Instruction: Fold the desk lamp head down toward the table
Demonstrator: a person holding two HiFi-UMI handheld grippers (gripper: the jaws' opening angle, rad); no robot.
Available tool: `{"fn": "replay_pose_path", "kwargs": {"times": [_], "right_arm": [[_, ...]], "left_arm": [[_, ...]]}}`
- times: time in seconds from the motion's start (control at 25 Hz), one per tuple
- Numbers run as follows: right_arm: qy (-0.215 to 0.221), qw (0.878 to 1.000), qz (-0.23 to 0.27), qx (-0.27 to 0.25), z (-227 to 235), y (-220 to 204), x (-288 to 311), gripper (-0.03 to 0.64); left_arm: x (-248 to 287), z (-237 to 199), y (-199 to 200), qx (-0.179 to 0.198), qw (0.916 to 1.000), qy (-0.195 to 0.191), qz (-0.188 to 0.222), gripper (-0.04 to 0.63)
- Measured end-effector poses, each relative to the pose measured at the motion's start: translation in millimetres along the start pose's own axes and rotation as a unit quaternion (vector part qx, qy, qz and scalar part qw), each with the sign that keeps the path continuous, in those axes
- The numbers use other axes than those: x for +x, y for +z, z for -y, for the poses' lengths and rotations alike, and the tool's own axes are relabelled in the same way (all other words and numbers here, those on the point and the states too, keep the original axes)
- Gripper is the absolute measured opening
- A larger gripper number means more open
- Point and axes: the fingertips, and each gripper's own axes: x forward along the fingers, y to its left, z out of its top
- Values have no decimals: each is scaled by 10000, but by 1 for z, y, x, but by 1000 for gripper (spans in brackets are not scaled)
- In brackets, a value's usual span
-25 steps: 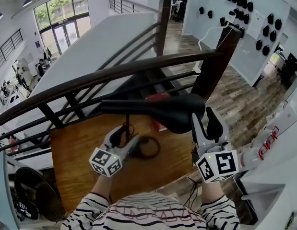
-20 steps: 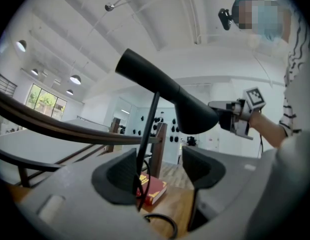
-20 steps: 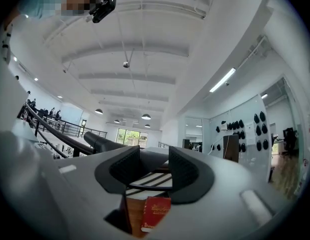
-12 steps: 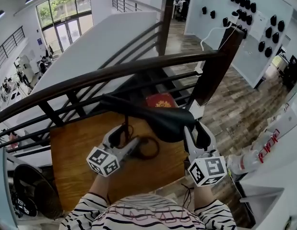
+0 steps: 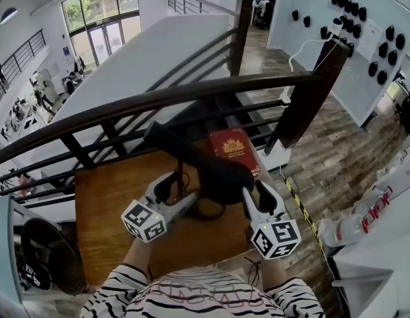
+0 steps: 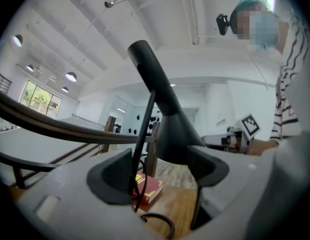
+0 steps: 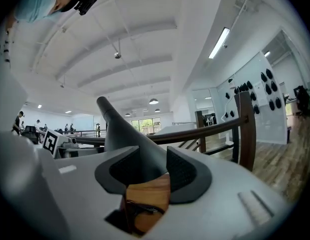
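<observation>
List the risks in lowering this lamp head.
The left gripper has just been opening its jaws around the thin black stem; unbraced, the lamp could tip.
The right gripper, whose jaws have just been closing on the lamp head, might lower it onto the red book or cable loop.

View along the jaws of the right gripper (image 7: 153, 160). The two dark pads (image 7: 184, 173) clasp the wide end of the black lamp head (image 7: 125, 131), which tapers up and to the left; the jaws have just been closing on it. Below the gap show the wooden table (image 7: 149, 196) and a black cable (image 7: 139, 209). Behind runs a dark railing (image 7: 195, 133) with its post (image 7: 245, 129).
</observation>
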Motion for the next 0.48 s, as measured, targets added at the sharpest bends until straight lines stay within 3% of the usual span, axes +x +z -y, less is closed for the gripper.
{"fn": "replay_pose_path", "kwargs": {"times": [0.48], "right_arm": [[369,9983,-366,279,-19,-32,22,146]], "left_arm": [[-1,4,-1,61,9997,-208,-83,385]]}}
